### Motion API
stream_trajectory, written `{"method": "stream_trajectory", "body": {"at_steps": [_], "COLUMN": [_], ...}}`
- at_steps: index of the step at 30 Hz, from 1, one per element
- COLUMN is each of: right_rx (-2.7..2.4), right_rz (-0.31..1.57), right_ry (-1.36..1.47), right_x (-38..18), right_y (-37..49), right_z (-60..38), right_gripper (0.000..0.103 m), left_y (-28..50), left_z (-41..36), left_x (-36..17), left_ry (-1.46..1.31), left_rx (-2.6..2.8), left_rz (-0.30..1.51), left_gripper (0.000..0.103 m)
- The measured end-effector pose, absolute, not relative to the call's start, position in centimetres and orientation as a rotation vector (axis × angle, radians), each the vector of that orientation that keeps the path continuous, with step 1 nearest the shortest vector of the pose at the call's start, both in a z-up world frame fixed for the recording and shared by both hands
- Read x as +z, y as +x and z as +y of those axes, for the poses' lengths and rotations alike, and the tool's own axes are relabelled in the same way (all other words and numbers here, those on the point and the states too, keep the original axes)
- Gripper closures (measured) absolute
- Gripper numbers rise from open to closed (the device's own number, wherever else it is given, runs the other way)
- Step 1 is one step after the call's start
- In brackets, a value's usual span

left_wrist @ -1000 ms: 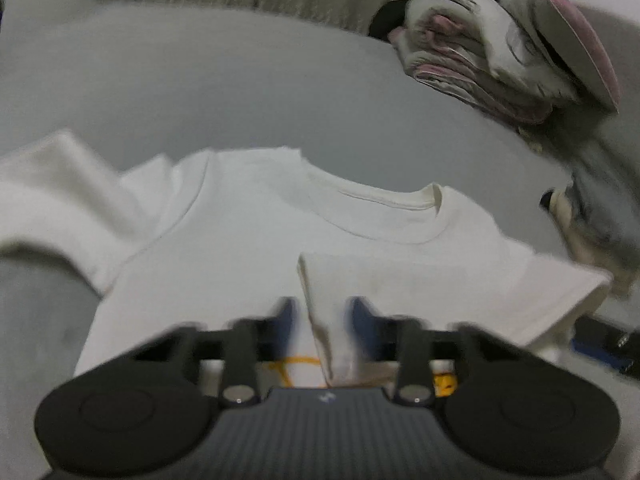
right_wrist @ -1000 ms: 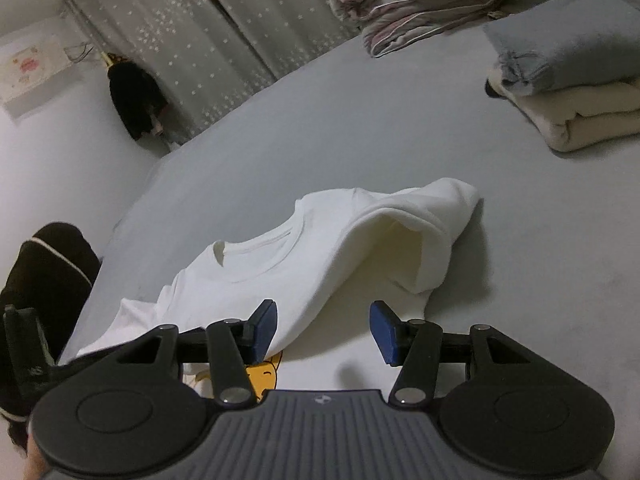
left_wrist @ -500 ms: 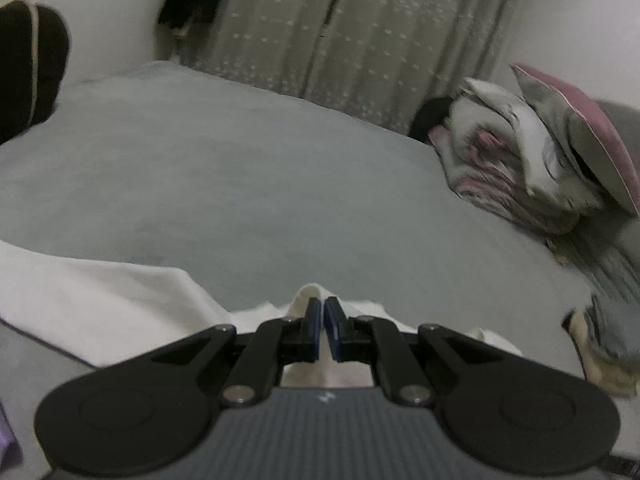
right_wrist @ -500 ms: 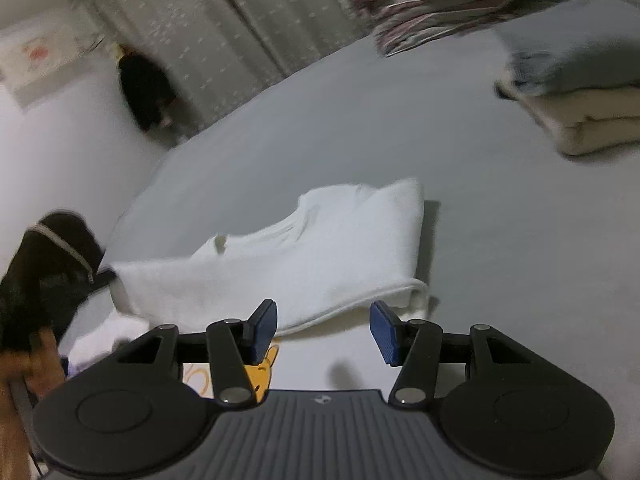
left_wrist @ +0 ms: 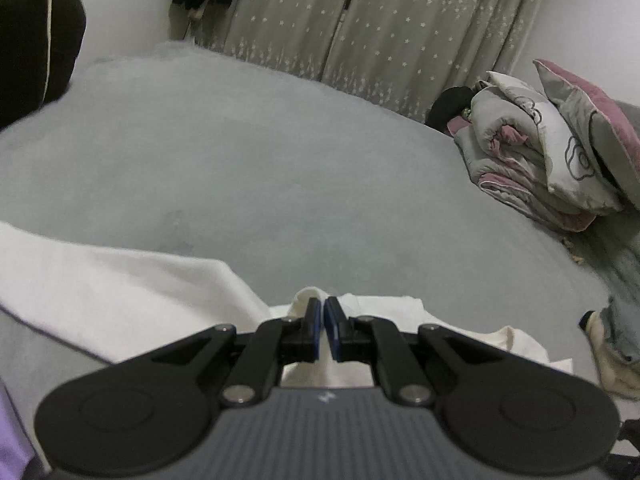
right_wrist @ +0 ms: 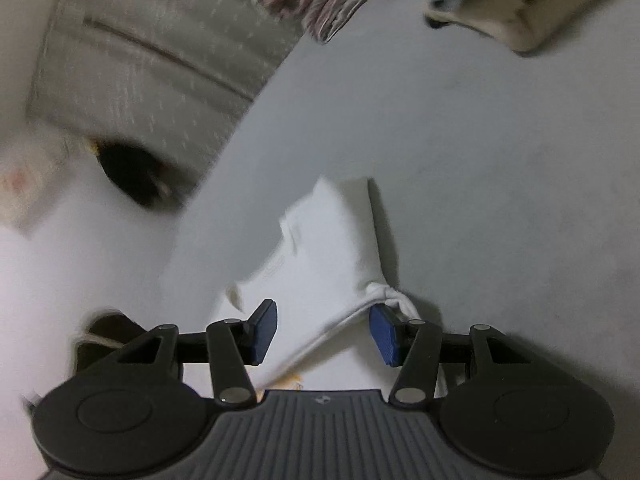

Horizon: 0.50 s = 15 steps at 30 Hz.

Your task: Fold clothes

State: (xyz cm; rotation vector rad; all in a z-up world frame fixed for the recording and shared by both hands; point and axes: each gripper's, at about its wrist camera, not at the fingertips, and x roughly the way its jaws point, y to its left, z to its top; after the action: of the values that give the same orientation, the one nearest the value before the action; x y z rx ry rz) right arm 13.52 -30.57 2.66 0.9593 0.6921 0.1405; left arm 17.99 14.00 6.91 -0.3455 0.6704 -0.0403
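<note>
Since the earlier frame I'd swung the right tool (right_wrist: 323,334), jaws apart; the left tool (left_wrist: 323,334) pinched the white T-shirt (left_wrist: 120,292) low in frame — a thin grip could slip.

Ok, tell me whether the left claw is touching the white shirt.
Touching. The left wrist view shows the left claw closed on a fold of the white shirt.

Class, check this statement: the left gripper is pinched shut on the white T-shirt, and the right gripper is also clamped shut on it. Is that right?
Not quite. The left gripper is pinched shut on the white T-shirt, but the right gripper is open: the right wrist view shows its blue pads standing wide apart over the shirt.
</note>
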Motion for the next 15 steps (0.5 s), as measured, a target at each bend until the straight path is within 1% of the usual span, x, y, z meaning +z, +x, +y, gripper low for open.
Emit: {"method": "stream_trajectory", "body": {"at_steps": [3,8,10,13,14,15], "right_rx": [0.056,0.060,0.074,0.074,0.050,0.008], "right_rz": [0.673,0.680,0.679,0.688,0.715,0.737], "right_ry": [0.916,0.859,0.774,0.574,0.467,0.374], "right_x": [3.0,3.6,4.2,5.0,5.1,5.1], "right_y": [13.3,13.8,14.2,14.6,14.7,14.7], "right_z": [-31.4,-31.0,-29.9,-27.8,-27.0,-26.4], "right_gripper": [0.050,0.050,0.050,0.051,0.057,0.068], "left_y": [17.3,15.0,14.7,14.6,14.4,14.2], "left_z": [14.4,14.7,15.3,16.1,16.3,16.4], "left_x": [7.2,6.7,6.3,6.5,6.8,7.1], "left_ry": [-0.377,-0.365,-0.386,-0.438,-0.446,-0.452], "left_rx": [-0.058,-0.075,-0.066,-0.074,-0.078,-0.083], "left_rz": [0.681,0.713,0.743,0.756,0.750,0.744], "left_gripper": [0.098,0.098,0.098,0.098,0.098,0.098]}}
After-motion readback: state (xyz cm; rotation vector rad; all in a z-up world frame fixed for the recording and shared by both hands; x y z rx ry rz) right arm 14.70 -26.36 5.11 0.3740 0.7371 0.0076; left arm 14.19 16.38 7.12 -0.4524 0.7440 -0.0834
